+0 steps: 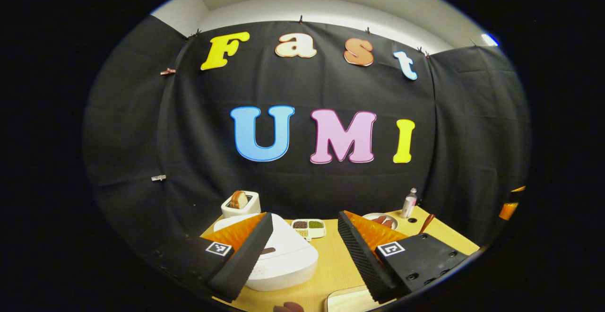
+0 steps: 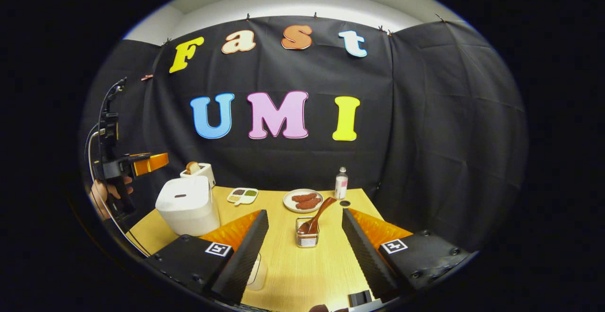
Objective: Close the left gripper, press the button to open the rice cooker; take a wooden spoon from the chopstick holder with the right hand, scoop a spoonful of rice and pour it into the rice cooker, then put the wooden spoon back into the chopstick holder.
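Note:
The white rice cooker point(image 1: 288, 260) sits low in the left gripper view with its lid down, just beyond and partly behind the left finger of my open left gripper point(image 1: 305, 220). From the right gripper view the cooker point(image 2: 186, 205) stands at the table's left. Above and to its left a hand holds the left gripper point(image 2: 149, 163). A wire chopstick holder point(image 2: 307, 240) stands mid-table with the wooden spoon point(image 2: 317, 215) leaning in it. It lies straight ahead between the fingers of my open right gripper point(image 2: 305, 213), some way off. The spoon's handle point(image 1: 427, 223) also shows at the right.
Along the back of the table point(image 2: 302, 274) are a toaster point(image 2: 198, 170), a divided dish of grains point(image 2: 242, 195), a plate of sausages point(image 2: 303, 200) and a small bottle point(image 2: 341, 183). A pale container point(image 2: 259, 267) sits near the front edge, half hidden by my right gripper's left finger.

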Motion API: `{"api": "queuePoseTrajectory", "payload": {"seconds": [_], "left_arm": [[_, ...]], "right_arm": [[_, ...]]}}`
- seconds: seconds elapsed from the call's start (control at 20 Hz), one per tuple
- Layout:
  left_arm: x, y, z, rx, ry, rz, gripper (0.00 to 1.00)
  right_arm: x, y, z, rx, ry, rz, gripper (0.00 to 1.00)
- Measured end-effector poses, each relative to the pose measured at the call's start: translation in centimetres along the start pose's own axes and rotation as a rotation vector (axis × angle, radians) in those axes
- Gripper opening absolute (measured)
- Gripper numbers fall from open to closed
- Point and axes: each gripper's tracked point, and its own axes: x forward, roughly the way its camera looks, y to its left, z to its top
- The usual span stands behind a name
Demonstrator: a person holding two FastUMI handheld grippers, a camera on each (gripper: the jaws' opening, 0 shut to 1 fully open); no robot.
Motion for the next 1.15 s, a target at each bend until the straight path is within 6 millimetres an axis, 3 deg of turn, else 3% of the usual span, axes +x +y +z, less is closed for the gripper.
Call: {"api": "queuePoseTrajectory", "payload": {"seconds": [0.25, 0.5, 0.75, 1.15], "left_arm": [[-4.6, -1.2, 0.4, -0.005, -0.012, -0.034, 0.95], [-8.1, -0.6, 1.8, -0.012, -0.062, -0.010, 0.95], [-11.1, -0.8, 2.2, 0.029, -0.080, 0.004, 0.95], [-12.9, -1.1, 1.6, 0.042, -0.062, 0.016, 0.95]], "right_arm": [[0.3, 1.6, 3.5, 0.004, -0.085, 0.022, 0.98], [-0.4, 2.0, 5.7, -0.017, -0.153, 0.032, 0.99], [-1.2, 1.8, 5.8, -0.031, -0.179, 0.043, 0.99], [-1.8, 1.7, 5.8, -0.030, -0.177, 0.072, 0.98]]}}
